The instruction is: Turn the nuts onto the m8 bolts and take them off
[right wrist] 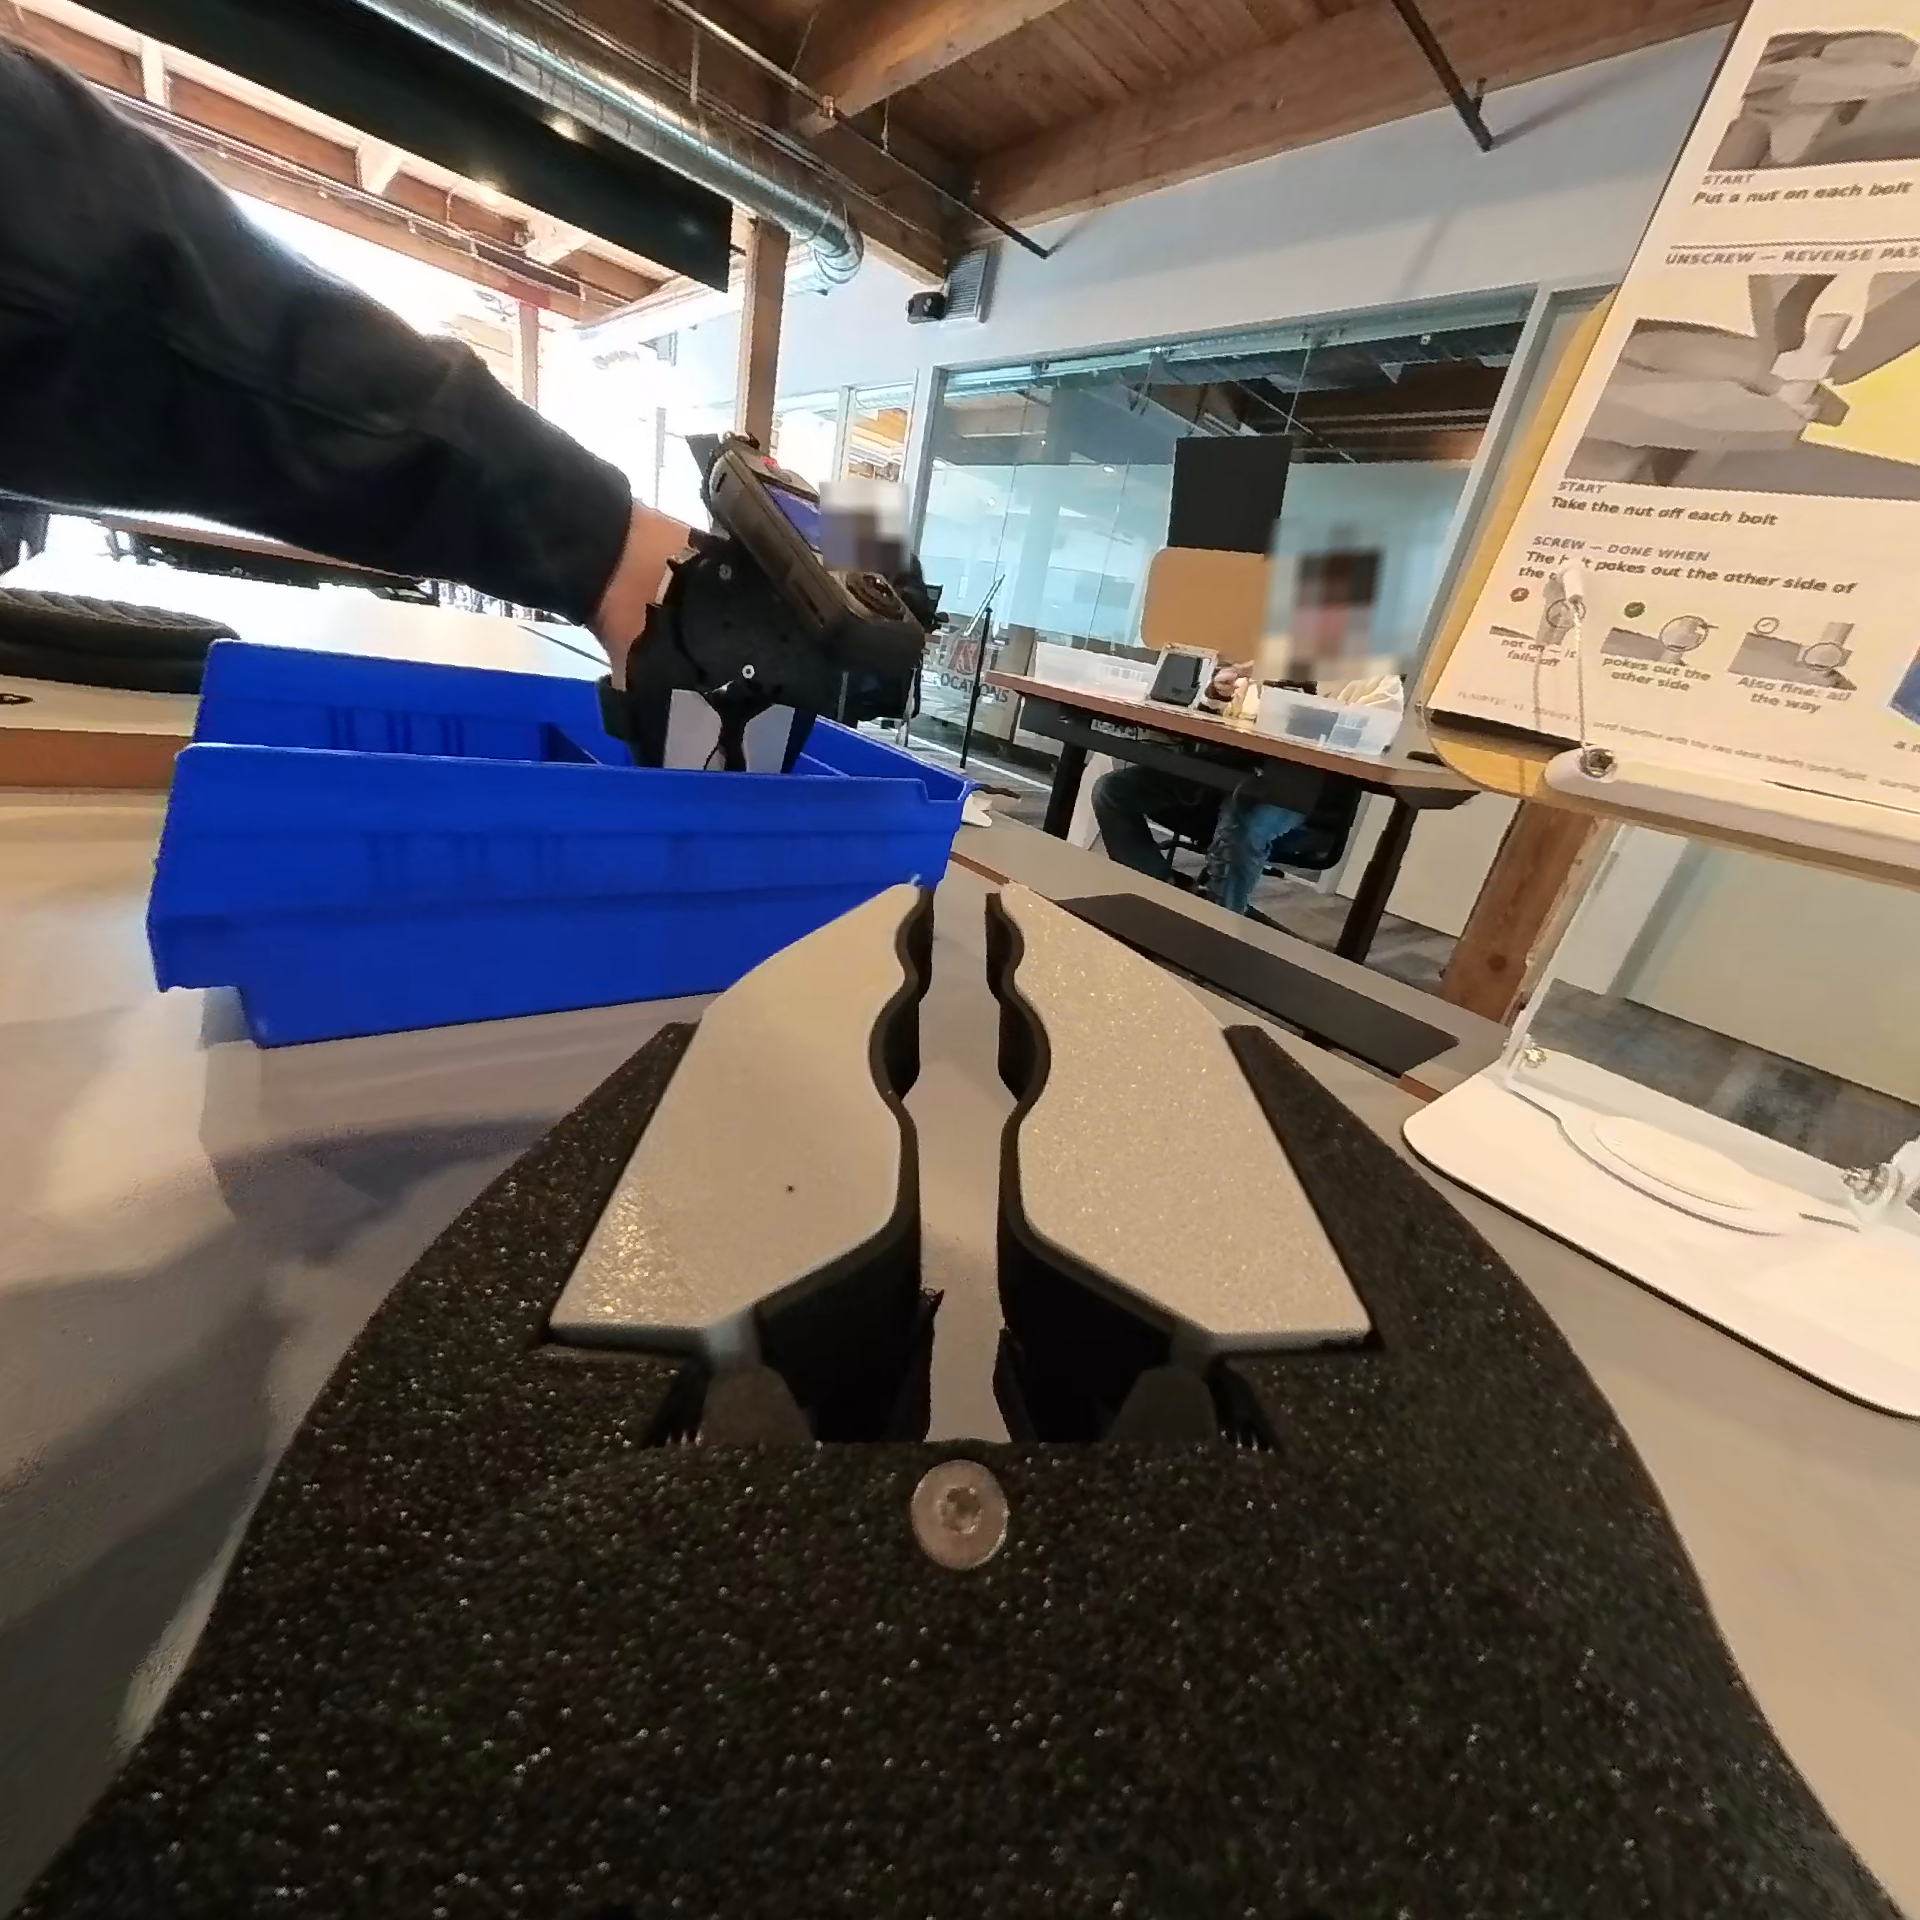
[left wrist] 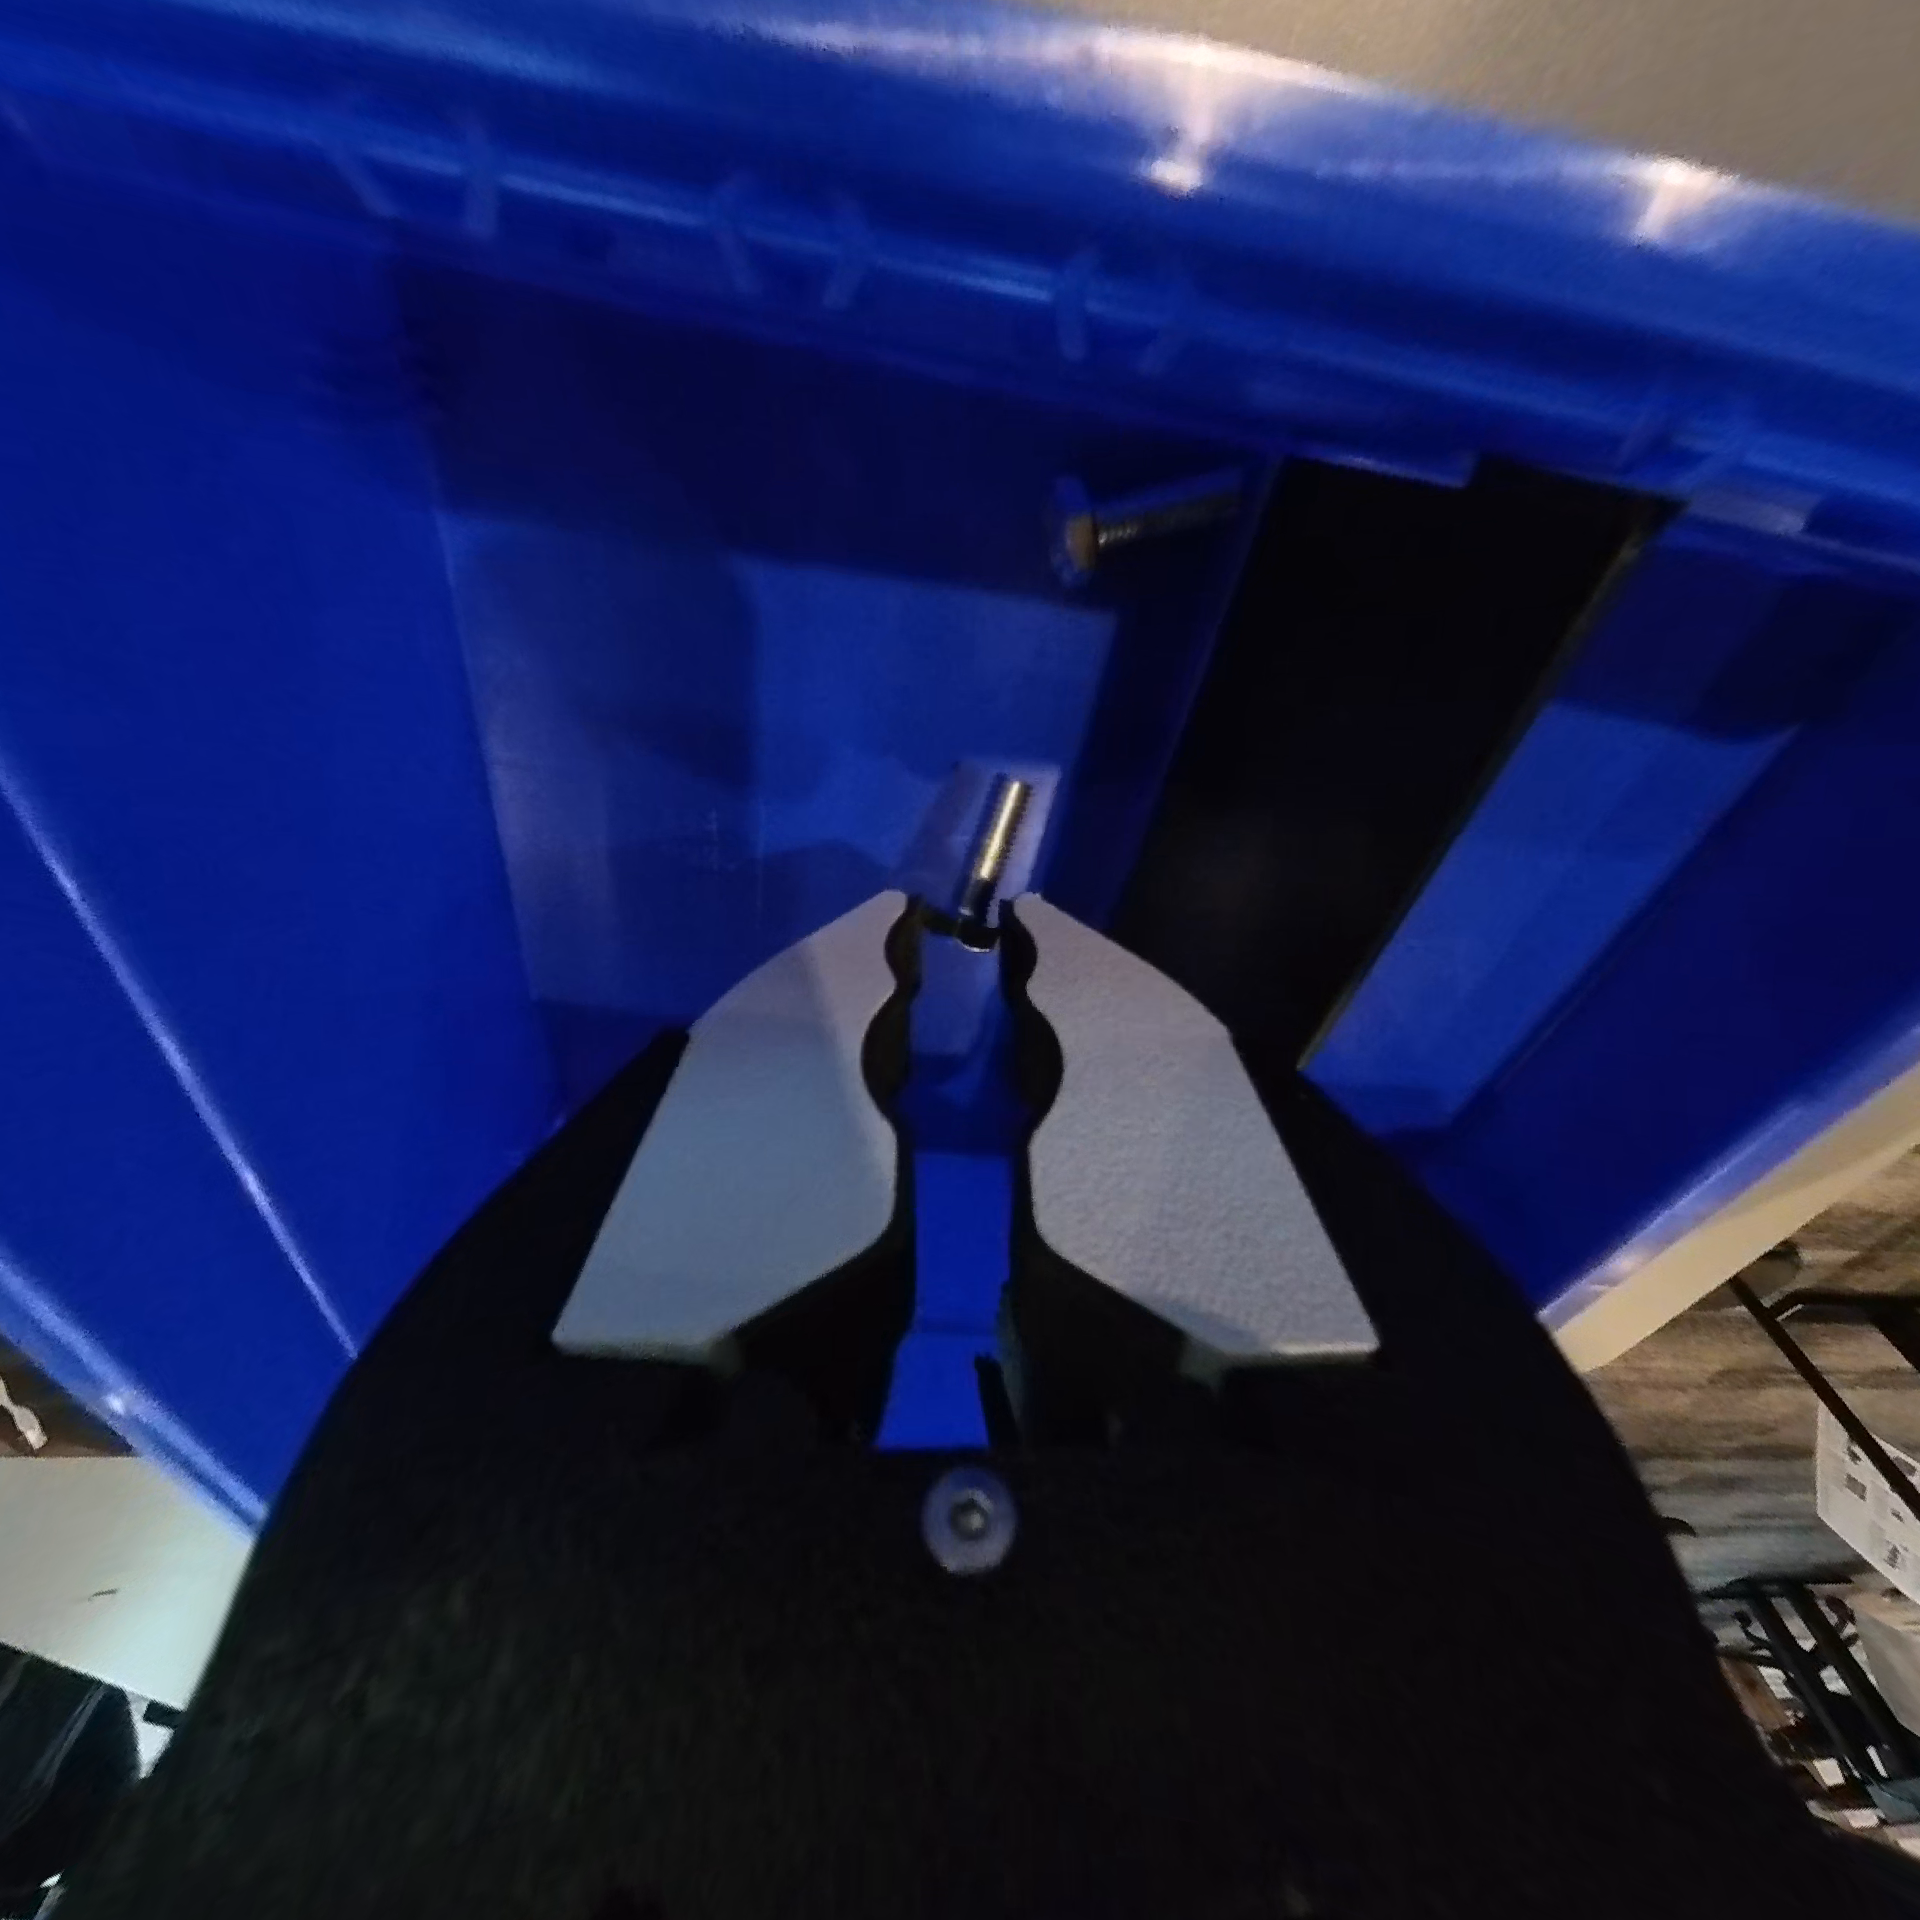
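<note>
In the left wrist view my left gripper [left wrist: 961, 920] reaches down inside a blue bin [left wrist: 312, 623]. Its fingertips are closed on the head of a silver bolt [left wrist: 1000, 836], whose threaded shank points forward, away from the fingers. A second bolt [left wrist: 1138, 520] lies by the bin's far wall, next to a black divider [left wrist: 1351, 727]. In the right wrist view my right gripper [right wrist: 958, 925] hovers low over the grey table [right wrist: 208, 1143], its jaws slightly apart with nothing between them. That view also shows the left gripper [right wrist: 727, 727] dipping into the blue bin [right wrist: 520, 883], its fingertips hidden by the wall.
A person's dark sleeve [right wrist: 260, 364] leads to the left gripper. A stand with an instruction sheet [right wrist: 1714, 416] and its white base [right wrist: 1662, 1299] sits at the right. A black strip [right wrist: 1247, 977] lies on the table ahead. A seated person is at a far desk [right wrist: 1247, 727]. Tip to tip, the grippers are about 30 centimeters apart.
</note>
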`<state>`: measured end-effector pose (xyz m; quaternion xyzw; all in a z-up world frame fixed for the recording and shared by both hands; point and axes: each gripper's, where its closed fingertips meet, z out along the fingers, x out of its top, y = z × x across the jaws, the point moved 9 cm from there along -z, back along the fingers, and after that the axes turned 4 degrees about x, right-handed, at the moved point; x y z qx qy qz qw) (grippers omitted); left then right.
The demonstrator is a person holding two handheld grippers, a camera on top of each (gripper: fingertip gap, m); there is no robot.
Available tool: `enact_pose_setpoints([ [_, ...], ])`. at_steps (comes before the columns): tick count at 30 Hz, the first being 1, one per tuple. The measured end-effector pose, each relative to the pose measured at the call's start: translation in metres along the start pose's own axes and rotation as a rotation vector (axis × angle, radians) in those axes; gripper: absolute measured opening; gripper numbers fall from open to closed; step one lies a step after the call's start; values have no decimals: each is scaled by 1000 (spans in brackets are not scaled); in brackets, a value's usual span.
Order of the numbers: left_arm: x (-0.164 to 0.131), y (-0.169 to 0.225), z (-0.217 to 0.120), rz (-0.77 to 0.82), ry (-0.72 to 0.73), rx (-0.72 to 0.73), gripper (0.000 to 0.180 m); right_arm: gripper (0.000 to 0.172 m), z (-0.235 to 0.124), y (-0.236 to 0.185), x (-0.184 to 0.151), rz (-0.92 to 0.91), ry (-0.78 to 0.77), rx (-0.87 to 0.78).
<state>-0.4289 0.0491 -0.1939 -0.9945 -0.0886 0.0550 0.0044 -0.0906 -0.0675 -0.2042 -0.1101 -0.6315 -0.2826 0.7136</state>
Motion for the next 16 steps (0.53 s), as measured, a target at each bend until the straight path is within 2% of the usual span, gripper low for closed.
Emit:
enact_pose_setpoints([
  [6,-3,0,-8,-12,47,65,14,9,1,0,-1,0,-2,-2],
  [13,-9,0,9,-48,-4,20,15,9,5,-6,-4,-52,-39,11],
  [16,-10,3,12,-110,-7,-21,17,9,5,-6,-5,-61,-48,8],
])
